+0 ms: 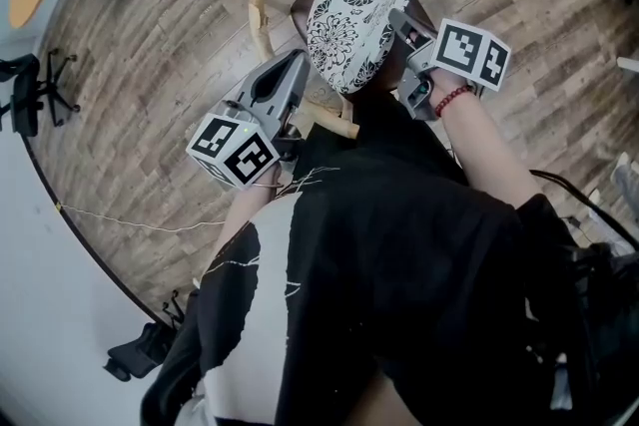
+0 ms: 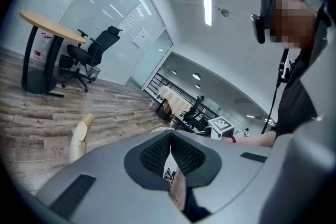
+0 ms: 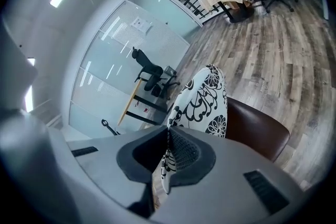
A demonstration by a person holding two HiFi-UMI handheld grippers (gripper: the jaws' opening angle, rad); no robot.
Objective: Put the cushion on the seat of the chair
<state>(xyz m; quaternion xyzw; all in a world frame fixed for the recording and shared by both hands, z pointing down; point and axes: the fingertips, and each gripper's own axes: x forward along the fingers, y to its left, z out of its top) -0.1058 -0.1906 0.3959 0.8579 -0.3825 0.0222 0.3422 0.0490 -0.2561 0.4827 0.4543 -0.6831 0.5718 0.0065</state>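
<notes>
The cushion [image 1: 364, 10], white with a black flower print, hangs over the chair [image 1: 262, 23] and hides most of it in the head view. It is gripped on two opposite edges. The left tongs [image 1: 300, 63] are clenched on the edge nearer the chair's pale wooden frame. In the left gripper view, the left tongs [image 2: 170, 157] have a strip of printed fabric pinched between the ribbed pads [image 2: 189, 155]. The right tongs [image 1: 402, 23] are clenched on the opposite edge. In the right gripper view, the right tongs [image 3: 168, 152] are closed on the cushion [image 3: 202, 102], which rises from them on edge, upright and slightly curved.

The chair's brown seat [image 3: 257, 131] lies just behind and below the cushion in that view. Whether the cushion's lower edge touches the seat cannot be told. A pale wooden post [image 2: 79, 136] of the chair's frame stands beside the left tongs.

The chair stands on a grey-brown plank floor [image 1: 180, 45]. Well away from it are a round wooden-topped desk [image 2: 52, 31] on a dark pedestal and a black office chair [image 2: 92, 57] beside that desk, near a glass partition. The person [image 1: 399, 274], in a black top, leans over the chair with both arms reaching forward and a red bracelet [image 1: 451, 98] on the right wrist.
</notes>
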